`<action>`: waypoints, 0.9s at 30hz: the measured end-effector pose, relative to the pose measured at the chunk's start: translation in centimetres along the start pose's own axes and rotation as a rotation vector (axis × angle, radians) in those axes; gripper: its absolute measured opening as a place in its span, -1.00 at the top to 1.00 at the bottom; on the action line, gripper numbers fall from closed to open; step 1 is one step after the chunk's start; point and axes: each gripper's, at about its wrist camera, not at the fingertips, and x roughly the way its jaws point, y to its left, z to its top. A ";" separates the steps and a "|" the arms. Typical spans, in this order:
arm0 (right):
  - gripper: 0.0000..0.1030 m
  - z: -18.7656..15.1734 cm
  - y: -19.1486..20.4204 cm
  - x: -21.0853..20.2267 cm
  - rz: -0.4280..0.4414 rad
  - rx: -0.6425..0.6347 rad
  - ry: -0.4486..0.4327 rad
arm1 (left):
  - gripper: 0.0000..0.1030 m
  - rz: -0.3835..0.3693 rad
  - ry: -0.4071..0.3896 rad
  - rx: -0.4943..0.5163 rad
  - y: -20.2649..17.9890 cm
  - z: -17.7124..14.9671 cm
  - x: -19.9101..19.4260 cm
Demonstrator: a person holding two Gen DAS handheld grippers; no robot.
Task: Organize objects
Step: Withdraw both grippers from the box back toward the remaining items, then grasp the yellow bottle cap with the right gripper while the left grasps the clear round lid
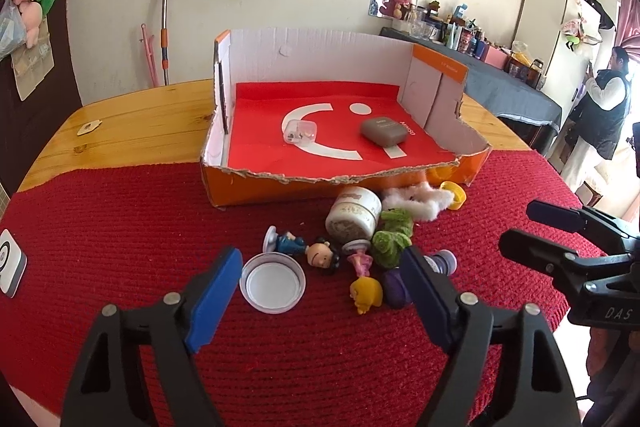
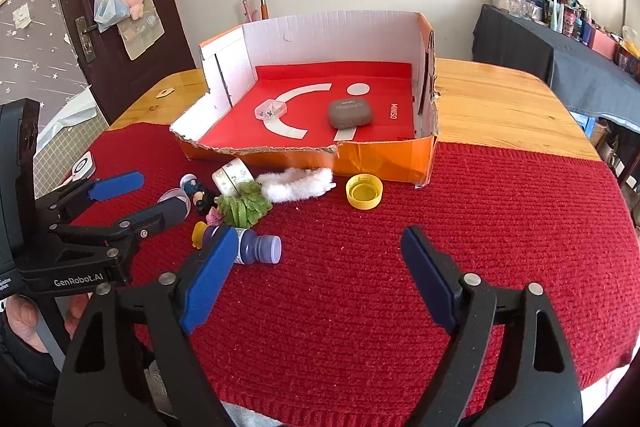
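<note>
An orange cardboard box (image 1: 280, 183) with a red lining holds a grey case (image 1: 383, 131) and a small clear case (image 1: 299, 131). In front of it on the red mat (image 2: 440, 211) lies a heap: tape roll (image 1: 354, 217), white fluff (image 2: 296, 185), green fluff (image 2: 244, 209), yellow cap (image 2: 364, 191), white cap (image 1: 272, 283), small toy figures (image 1: 322, 255) and a purple bottle (image 2: 256, 247). My left gripper (image 1: 320, 287) is open, its pads straddling the white cap and figures without touching. My right gripper (image 2: 318, 259) is open over bare mat, beside the bottle.
A wooden table (image 1: 140, 123) carries the mat. A white square device (image 1: 10, 263) lies at the mat's left edge. A person (image 1: 604, 115) stands far right near a cluttered side table (image 2: 580, 67). Bags and toys hang on the wall.
</note>
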 end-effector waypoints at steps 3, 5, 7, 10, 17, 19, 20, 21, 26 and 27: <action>-0.41 -0.2 -0.4 0.8 -0.006 0.007 0.016 | -0.46 0.001 0.014 -0.009 0.5 -0.2 0.6; -0.34 -0.2 -0.8 1.3 -0.009 0.014 0.027 | -0.41 0.002 0.023 -0.010 0.8 -0.3 0.9; -0.29 -0.2 -1.1 1.9 -0.013 0.018 0.038 | -0.35 0.004 0.032 -0.013 1.1 -0.5 1.2; -0.21 -0.2 -1.6 2.8 -0.018 0.022 0.055 | -0.28 0.004 0.048 -0.019 1.5 -0.8 1.7; -0.14 0.5 -2.5 5.1 -0.031 0.028 0.085 | -0.15 0.009 0.066 -0.023 2.0 -1.2 2.3; -0.08 0.8 -2.8 5.7 -0.033 0.031 0.091 | -0.13 0.009 0.071 -0.027 2.2 -1.3 2.5; -0.04 1.0 -3.0 6.1 -0.035 0.034 0.094 | -0.12 0.010 0.071 -0.027 2.3 -1.3 2.6; -0.03 1.2 -3.1 6.4 -0.034 0.036 0.098 | -0.10 0.010 0.070 -0.026 2.3 -1.3 2.6; 0.05 1.7 -3.0 7.4 -0.035 0.031 0.105 | 0.05 -0.004 0.067 -0.043 2.9 -1.1 2.6; 0.06 1.9 -3.0 7.6 -0.035 0.028 0.105 | 0.10 -0.008 0.067 -0.049 3.1 -1.1 2.6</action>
